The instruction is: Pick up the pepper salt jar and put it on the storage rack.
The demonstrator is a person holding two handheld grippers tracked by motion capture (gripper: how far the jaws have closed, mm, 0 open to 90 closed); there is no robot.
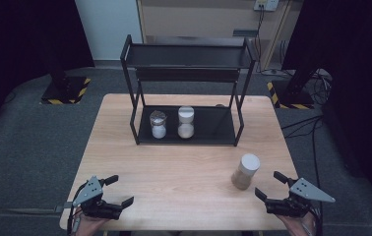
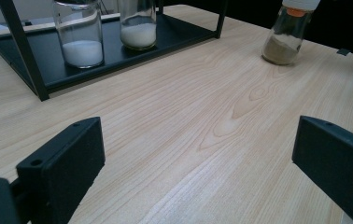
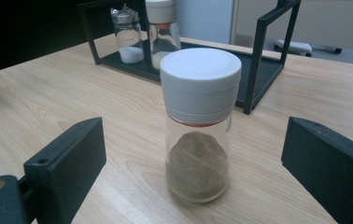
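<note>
Nearest the high view's lens, at the table's near edge, sit the two grippers. Left gripper rests over the near left corner of the table, its jaws spread wide with bare wood between them; in the left gripper view its own gripper frames plain tabletop and touches nothing.

Farther back, in the middle, a black rack stands on the table's far half. On its lower shelf two jars stand upright side by side: a clear-topped jar with white powder on the left, and a white-capped jar with pale powder just beside it on the right. The upper shelf is in shadow.

Right of centre, the brown jar stands upright on the table, well apart from the rack, white cap on and brown powder heaped in its lower half.

Right gripper sits at the near right corner, jaws spread, pointing toward that jar and near it. In the right gripper view the brown jar stands centred ahead of the open gripper, touching neither jaw.
</note>
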